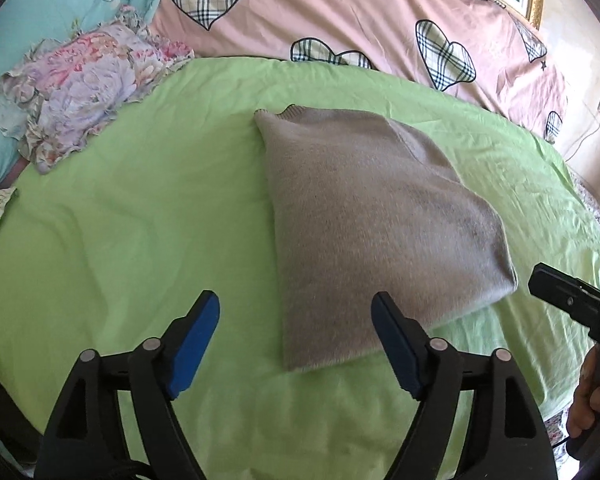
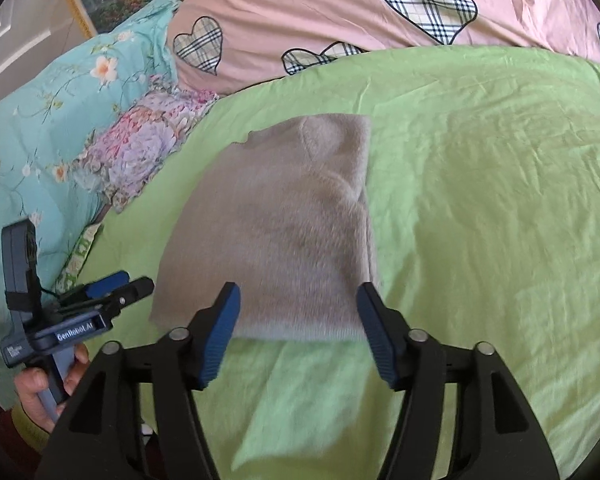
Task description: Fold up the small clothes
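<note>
Nearest us, our left gripper [image 1: 296,344] and right gripper [image 2: 298,334] hover with fingers spread wide, pinching nothing. Just beyond them, the grey sweater [image 1: 364,216] lies folded flat on the green bed sheet [image 1: 120,220]. It looks soft, light and limp; we'd take it by its near corners.

I see a plain grey-beige sweater [image 1: 364,216] on my lime-green sheet [image 1: 140,216]. At twelve o'clock lies a pink quilt [image 1: 340,12] with plaid hearts outlined in black. At ten o'clock, a turquoise cover [image 2: 60,120] with small blossoms, and a lilac-and-pink floral cloth [image 1: 88,92]. My gripper pads [image 1: 392,344] are blue.
</note>
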